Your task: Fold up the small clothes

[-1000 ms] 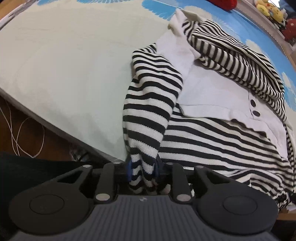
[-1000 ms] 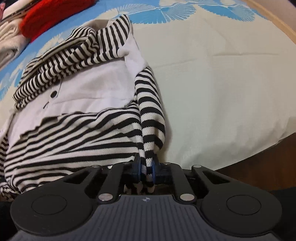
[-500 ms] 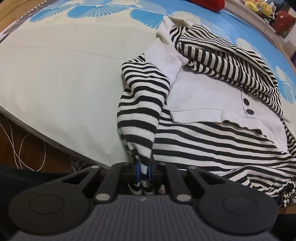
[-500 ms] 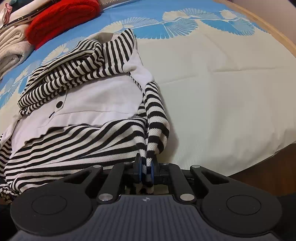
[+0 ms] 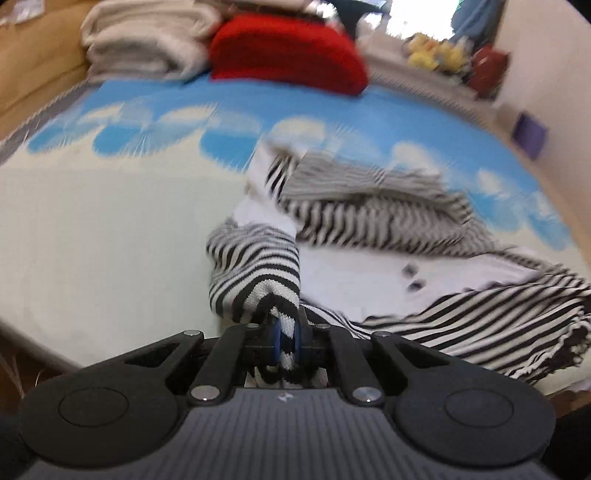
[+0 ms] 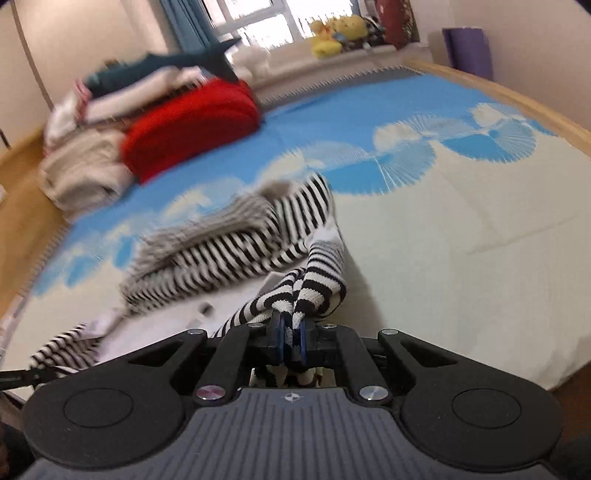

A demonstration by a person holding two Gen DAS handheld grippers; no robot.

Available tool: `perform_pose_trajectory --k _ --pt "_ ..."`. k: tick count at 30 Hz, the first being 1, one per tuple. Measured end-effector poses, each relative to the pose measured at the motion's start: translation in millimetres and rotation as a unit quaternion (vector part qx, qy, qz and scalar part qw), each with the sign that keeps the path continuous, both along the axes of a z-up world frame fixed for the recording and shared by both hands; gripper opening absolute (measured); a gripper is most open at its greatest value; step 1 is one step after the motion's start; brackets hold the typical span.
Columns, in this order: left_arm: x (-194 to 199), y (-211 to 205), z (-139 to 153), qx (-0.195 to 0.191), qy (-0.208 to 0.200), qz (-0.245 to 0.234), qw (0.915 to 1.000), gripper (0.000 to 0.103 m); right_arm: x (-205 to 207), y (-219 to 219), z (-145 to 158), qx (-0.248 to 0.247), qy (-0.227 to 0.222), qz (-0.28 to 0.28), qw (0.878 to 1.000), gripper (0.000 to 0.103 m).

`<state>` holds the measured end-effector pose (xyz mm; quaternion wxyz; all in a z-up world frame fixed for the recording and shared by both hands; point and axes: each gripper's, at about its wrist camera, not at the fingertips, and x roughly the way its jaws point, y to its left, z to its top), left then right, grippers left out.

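A black-and-white striped top with a white front panel and dark buttons lies crumpled on the cream and blue bed cover. My left gripper is shut on a striped corner of its near edge, which hangs lifted off the bed. In the right wrist view the same top stretches away to the left, and my right gripper is shut on the other striped corner, also raised. The picture is blurred by motion.
At the far end of the bed are a red folded garment, a stack of beige towels and plush toys on the sill. A wooden bed edge runs along the right. Bare cover lies to the right.
Both grippers have risen with the striped corners in them, lifting the top's near edge off the bed. Both views have tilted up, bringing the far end of the bed into sight.
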<state>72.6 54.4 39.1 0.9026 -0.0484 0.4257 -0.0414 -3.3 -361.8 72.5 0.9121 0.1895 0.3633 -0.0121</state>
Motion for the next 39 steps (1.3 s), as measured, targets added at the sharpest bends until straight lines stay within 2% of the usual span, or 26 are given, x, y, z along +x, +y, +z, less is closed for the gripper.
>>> perform_pose_trajectory --k 3,6,9,12,16,19,20,22,23,24,26,28,30,32,34,36,37,39 --pt "-19.2 13.4 40.2 -0.025 -0.023 -0.029 0.999 0.006 -15.4 -14.2 32.8 0.024 -0.022 0.003 0.999 0.007" --pt "-48.6 30.3 67.6 -0.061 -0.038 -0.06 0.9956 0.006 -44.1 -29.0 66.9 0.048 -0.047 0.003 0.998 0.007" --pt "-66.1 39.1 76.3 -0.073 -0.031 -0.086 0.9932 0.006 -74.6 -36.1 94.6 0.055 -0.066 0.015 0.996 0.007" --pt "-51.9 38.2 67.1 -0.076 -0.008 -0.095 0.9926 0.006 -80.3 -38.0 101.8 0.053 -0.058 0.027 0.997 0.007" --pt "10.7 29.0 37.4 -0.066 0.03 -0.087 0.9935 0.006 -41.4 -37.2 81.4 0.033 -0.018 0.033 0.999 0.007" --pt "78.7 21.0 4.6 -0.063 0.06 -0.075 0.9934 0.007 18.2 -38.3 53.4 0.015 0.025 0.027 0.999 0.007" --pt "100.9 20.6 -7.7 -0.07 0.068 -0.073 0.9926 0.012 44.9 -40.8 40.4 0.018 0.046 0.022 0.999 0.007" --pt "143.0 26.5 -36.0 -0.101 0.094 -0.044 0.9895 0.02 90.0 -45.2 15.9 0.021 0.074 0.016 0.997 0.008" --pt "160.0 34.3 -50.2 -0.124 0.117 -0.016 0.9851 0.024 110.3 -47.8 1.6 0.02 0.088 0.005 0.996 0.01" --pt "169.7 42.6 -58.0 -0.148 0.132 0.003 0.98 0.025 129.7 -53.2 -13.2 0.021 0.106 -0.014 0.994 0.01" --pt "177.3 56.9 -60.7 -0.182 0.131 0.027 0.9741 0.027 147.0 -61.6 -37.0 0.037 0.132 -0.036 0.99 0.01" --pt "172.8 65.4 -54.8 -0.192 0.112 0.036 0.9742 0.036 149.2 -66.4 -50.3 0.043 0.155 -0.053 0.985 0.011" --pt "168.2 63.6 -49.2 -0.18 0.102 0.019 0.9782 0.039 144.1 -71.2 -48.5 0.069 0.151 -0.065 0.984 0.016" --pt "163.4 55.5 -47.4 -0.148 0.099 -0.01 0.984 0.043 138.3 -73.7 -41.3 0.083 0.135 -0.059 0.986 0.023" --pt "157.6 43.4 -50.4 -0.114 0.103 -0.039 0.9874 0.044 130.6 -77.1 -33.7 0.071 0.119 -0.066 0.988 0.044" --pt "150.8 29.8 -56.4 -0.073 0.11 -0.07 0.9888 0.045 123.4 -86.9 -32.0 0.057 0.116 -0.091 0.987 0.045" --pt "146.5 22.0 -59.2 -0.054 0.109 -0.082 0.9892 0.05 118.9 -90.9 -30.7 0.054 0.117 -0.1 0.987 0.045" --pt "138.5 5.9 -64.8 -0.004 0.104 -0.113 0.9882 0.072 115.3 -90.5 -25.9 0.044 0.104 -0.09 0.99 0.045"
